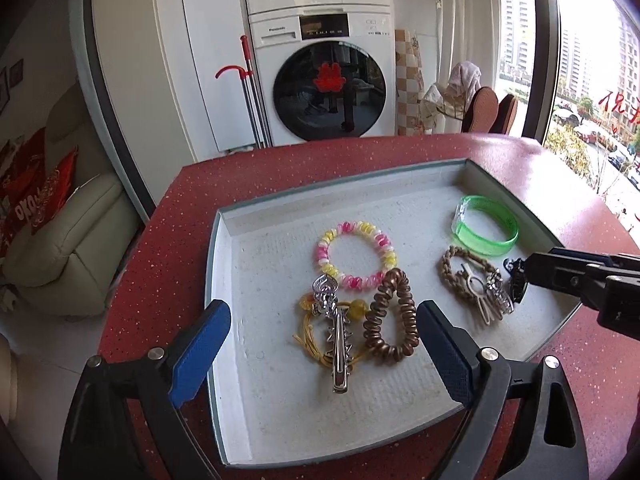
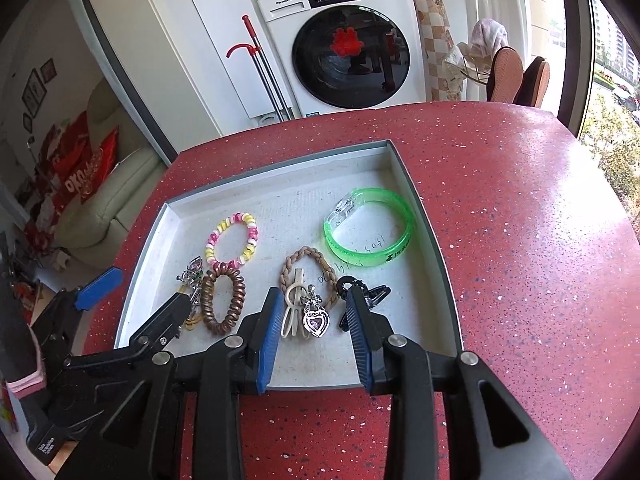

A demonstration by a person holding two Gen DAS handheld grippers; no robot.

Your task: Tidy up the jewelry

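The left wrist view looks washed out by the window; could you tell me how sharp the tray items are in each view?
Left wrist: window blown out, tray items sharp, edges bowed by fisheye. Right wrist: green bangle crisp, speckled red table glares.

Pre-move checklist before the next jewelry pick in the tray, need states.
1. Left gripper open, nothing between pads: ok.
2. Right gripper open, holding nothing: ok.
3. Silver metal hair clip free of yellow cord tie: not ok, lies on it.
4. Brown spiral hair tie inside white shallow tray: ok.
5. Green translucent bangle clear of other pieces: ok.
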